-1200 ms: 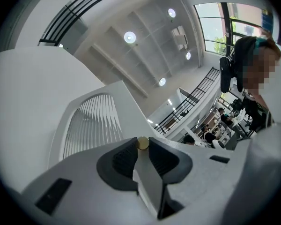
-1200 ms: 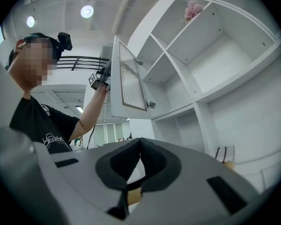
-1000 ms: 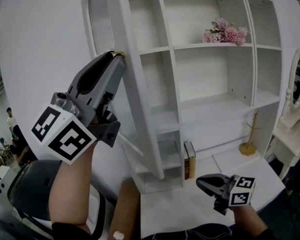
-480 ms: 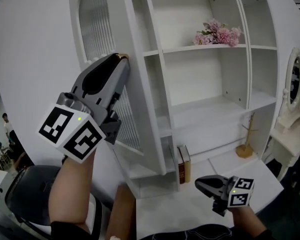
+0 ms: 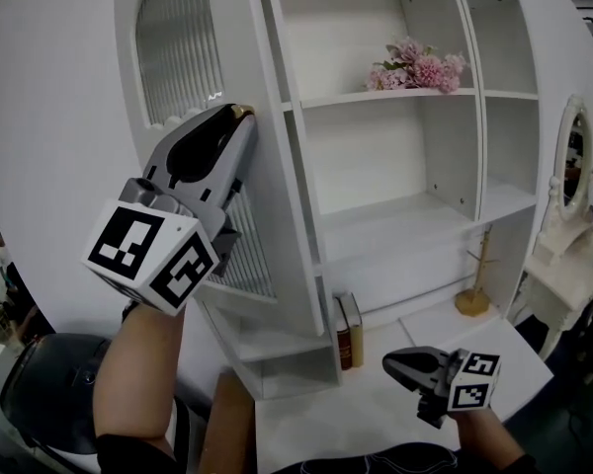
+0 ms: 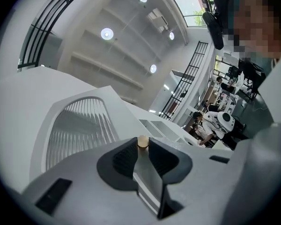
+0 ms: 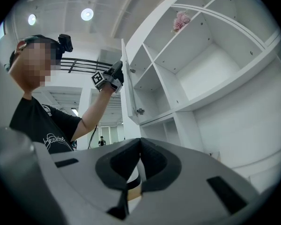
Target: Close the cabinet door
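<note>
My left gripper (image 5: 235,117) is clenched on the half-open door (image 5: 272,225), whose edge runs between its jaws, my right gripper (image 5: 395,361) hangs pinched shut and empty, and next, I judge, comes swinging the door onto the cabinet (image 5: 405,166).

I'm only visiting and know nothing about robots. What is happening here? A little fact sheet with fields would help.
setting: a person at a white cabinet with open shelves
cabinet door: stands open at the cabinet's left side, ribbed arched pane
left gripper: raised, jaws closed on the door's small knob
right gripper: held low, jaws together, nothing in them
shelf contents: pink flowers on an upper shelf; books standing at the bottom
job status: door not yet closed
</note>
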### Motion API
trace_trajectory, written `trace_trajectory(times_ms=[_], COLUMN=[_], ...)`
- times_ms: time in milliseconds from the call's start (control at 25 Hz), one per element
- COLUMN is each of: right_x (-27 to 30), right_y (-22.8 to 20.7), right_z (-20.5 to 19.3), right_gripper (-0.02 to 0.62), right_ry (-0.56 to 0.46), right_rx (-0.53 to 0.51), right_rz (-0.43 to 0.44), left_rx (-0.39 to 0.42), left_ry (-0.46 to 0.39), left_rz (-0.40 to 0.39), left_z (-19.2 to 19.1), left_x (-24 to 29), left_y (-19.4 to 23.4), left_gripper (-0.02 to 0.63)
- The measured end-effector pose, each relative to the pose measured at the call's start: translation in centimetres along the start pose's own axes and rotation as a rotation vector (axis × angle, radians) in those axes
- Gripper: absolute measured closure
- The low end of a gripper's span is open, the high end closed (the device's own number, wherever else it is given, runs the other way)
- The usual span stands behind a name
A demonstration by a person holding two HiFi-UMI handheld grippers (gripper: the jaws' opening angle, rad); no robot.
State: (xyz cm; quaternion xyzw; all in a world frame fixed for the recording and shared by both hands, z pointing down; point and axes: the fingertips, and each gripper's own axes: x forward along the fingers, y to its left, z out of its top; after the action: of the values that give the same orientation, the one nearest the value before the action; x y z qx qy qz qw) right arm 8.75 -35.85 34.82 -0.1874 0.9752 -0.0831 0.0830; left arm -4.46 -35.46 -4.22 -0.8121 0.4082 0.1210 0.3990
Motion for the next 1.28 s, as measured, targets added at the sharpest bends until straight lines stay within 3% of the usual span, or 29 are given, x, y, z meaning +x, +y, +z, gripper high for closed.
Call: trace_trajectory(times_ms=[440,1280], right_x=[-2.7,-4.2], right_y=[-2.5,-6.1], right_z=[0.4,0.1], right_gripper=[0.591,0.591], right_ry=[0.005,0.029], right_rx=[-0.004,0.029], right_rz=[-0.043,-0.032], left_rx=[0.061,0.169], left_ry=[0.011,0.105], left_rz=[0.04,0.109], left_z=[-2.1,-6.4], left_x=[2.5,7.0], left_y=[0.0,1.1], left_gripper=[0.531,0.529])
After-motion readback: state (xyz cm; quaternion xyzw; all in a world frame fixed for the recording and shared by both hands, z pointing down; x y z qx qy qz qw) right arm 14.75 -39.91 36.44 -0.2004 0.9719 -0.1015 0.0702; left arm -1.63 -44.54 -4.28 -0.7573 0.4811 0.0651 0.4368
